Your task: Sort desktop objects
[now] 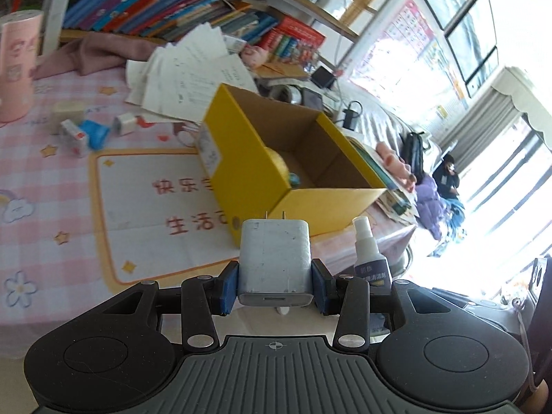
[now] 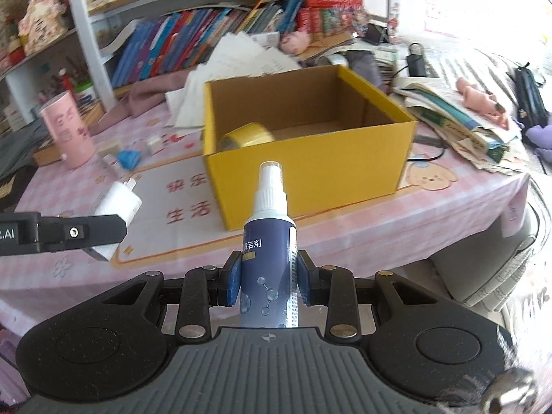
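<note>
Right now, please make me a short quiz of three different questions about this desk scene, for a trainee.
1. True or false: the left tongs are shut on a white charger.
2. Multiple choice: what do the right tongs hold? A) a roll of tape B) a spray bottle C) a pink cup
3. Fill in: inside the yellow box lies a roll of yellow ____.

Key:
1. True; its two prongs point away from the camera, towards the box.
2. B; it has a blue label and a white nozzle.
3. Tape, near the box's left wall in the right wrist view.
</note>
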The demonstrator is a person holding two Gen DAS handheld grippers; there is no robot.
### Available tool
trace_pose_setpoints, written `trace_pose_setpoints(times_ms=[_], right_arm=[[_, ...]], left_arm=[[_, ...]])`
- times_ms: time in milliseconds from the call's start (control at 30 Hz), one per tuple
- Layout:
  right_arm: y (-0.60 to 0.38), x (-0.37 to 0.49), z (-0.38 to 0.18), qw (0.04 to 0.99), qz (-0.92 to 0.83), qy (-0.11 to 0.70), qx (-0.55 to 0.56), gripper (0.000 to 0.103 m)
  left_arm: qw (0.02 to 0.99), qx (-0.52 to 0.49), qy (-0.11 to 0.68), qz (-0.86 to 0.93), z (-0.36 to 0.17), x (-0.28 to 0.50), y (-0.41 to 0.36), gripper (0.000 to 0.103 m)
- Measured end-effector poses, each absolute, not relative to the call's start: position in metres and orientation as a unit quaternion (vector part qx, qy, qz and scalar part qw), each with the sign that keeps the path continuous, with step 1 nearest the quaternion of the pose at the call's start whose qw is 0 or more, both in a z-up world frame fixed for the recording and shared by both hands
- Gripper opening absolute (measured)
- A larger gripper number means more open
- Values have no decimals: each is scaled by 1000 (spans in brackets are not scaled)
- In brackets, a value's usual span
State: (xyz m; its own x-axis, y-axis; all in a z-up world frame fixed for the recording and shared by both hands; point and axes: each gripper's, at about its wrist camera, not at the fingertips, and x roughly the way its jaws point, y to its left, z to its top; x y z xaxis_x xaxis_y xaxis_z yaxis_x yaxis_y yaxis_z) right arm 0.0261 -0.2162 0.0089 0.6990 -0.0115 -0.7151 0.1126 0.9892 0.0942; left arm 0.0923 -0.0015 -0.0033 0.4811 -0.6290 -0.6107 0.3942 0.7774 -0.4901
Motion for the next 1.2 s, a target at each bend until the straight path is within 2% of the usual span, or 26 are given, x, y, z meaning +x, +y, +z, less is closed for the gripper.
trace_pose_setpoints(times_ms=[400,767,967,1200], right_arm=[[-256,24,8,918,-76,381,84,30],[-283,43,25,939,-98,320,74,30],[-300,73,38,953,-81,287,50,30],[-319,114,47,961,-45,272,15,30]], left_arm=[[838,-108,401,-355,0,104,-51,42],[854,-40,330,-400,25,111,-95,42],[870,-42,295,-393,34,129,-113,42],[886,-63,289,-357,33,161,-127,42]])
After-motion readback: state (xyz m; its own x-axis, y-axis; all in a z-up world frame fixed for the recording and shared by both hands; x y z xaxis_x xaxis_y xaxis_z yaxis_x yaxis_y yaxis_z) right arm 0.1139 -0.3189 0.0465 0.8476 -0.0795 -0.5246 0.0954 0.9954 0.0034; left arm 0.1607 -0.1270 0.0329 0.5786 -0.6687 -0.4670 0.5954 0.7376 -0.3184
